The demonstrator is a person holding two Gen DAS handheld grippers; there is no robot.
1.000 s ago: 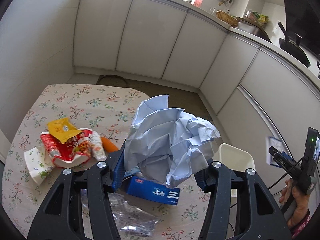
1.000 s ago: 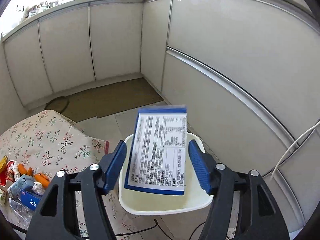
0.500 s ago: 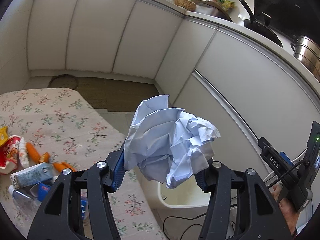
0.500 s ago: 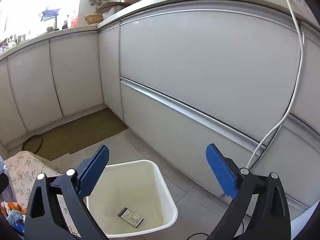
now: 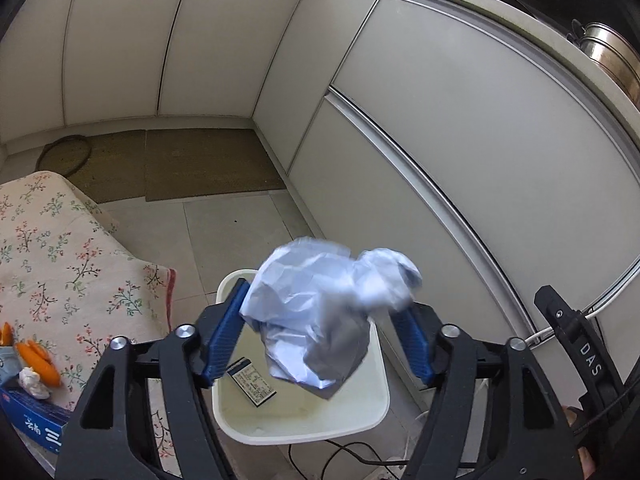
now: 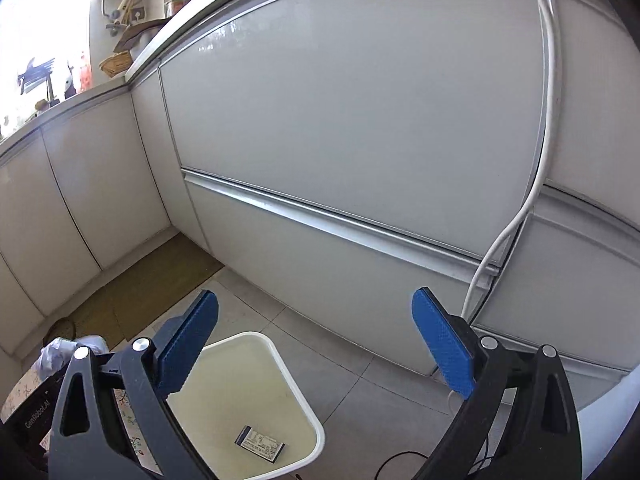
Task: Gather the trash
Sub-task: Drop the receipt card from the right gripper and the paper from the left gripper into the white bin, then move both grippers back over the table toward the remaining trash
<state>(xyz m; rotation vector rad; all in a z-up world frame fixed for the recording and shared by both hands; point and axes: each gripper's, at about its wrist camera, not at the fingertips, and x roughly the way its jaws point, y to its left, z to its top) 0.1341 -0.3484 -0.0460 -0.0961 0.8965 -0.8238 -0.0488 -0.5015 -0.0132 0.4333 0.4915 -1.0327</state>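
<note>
Left claw (image 5: 320, 332) jaws opening over the white bin (image 5: 376, 408); crumpled blue paper (image 5: 324, 312) between them, blurred, apparently dropping straight into the bin. Right claw (image 6: 316, 344) wide, empty, also above the bin. Small carton (image 6: 260, 444) on the bin's floor.

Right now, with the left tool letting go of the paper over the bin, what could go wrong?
1. The left tool has its jaws opening around the crumpled paper. The wad looks wide against the bin mouth, so it may catch the rim and roll onto the floor.
2. A black cable lies on the floor beside the bin; a low move could snag it.
3. The right tool hangs open close by, so the two tools could bump.
</note>
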